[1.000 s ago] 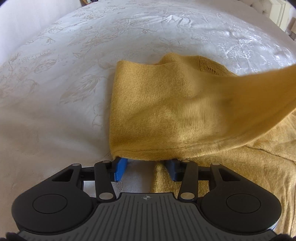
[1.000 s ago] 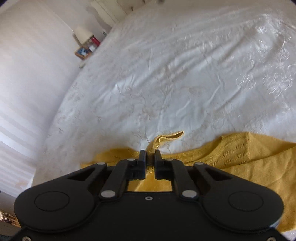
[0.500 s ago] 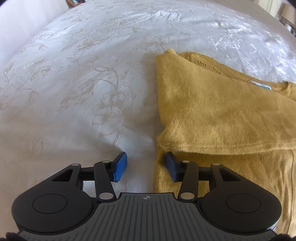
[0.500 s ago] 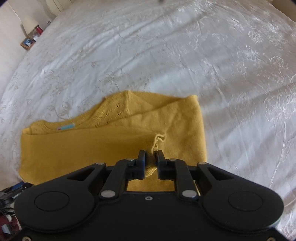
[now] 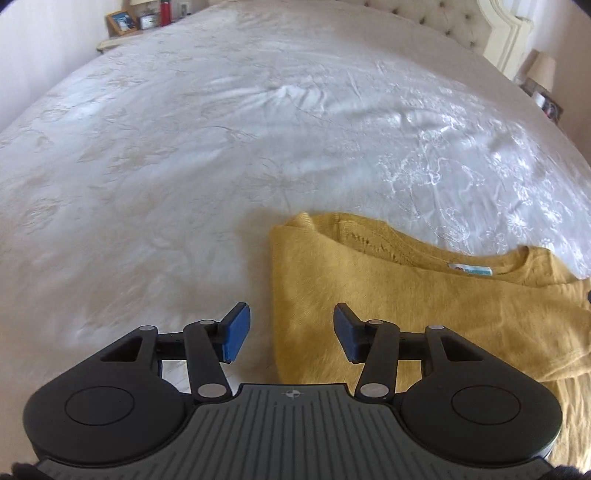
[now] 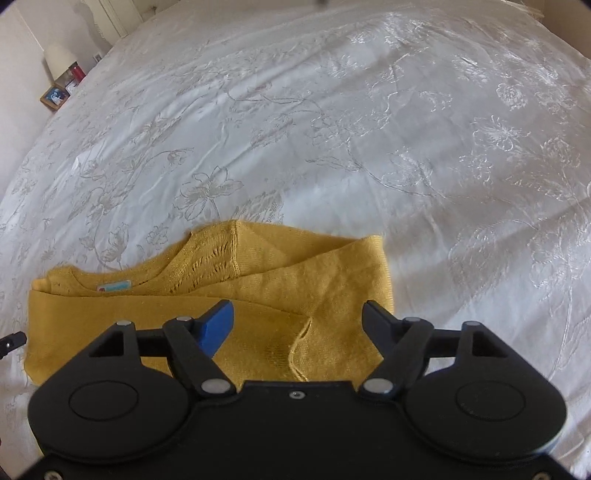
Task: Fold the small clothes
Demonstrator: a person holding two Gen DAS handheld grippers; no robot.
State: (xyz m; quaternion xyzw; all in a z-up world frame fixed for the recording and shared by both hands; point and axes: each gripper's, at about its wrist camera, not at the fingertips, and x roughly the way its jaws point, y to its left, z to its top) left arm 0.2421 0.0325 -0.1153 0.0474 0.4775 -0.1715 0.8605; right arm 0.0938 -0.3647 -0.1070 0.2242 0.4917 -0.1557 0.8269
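Note:
A mustard-yellow knitted top [image 5: 406,295] lies on the white bedspread [image 5: 258,147], one sleeve folded across its body, neck label [image 5: 471,271] showing. My left gripper [image 5: 291,338] hovers above the top's left edge; its blue pads are apart, still spreading a little, with nothing pinched. In the right wrist view the same top [image 6: 240,295] lies flat, and my right gripper [image 6: 299,325] is opening wide over it. The sleeve's cuff [image 6: 299,350] lies loose on the top below the jaws, not pressed by either pad.
The embroidered white bedspread [image 6: 332,129] stretches far around the top. A bedside shelf with a picture frame [image 5: 122,22] and a red bottle is at the far left. A lamp [image 5: 543,70] and a tufted headboard [image 5: 443,22] stand at the far right.
My right gripper carried the sleeve across the top, lowered it and let go, its jaws now wide. My left gripper rose and drew back, so more bed shows.

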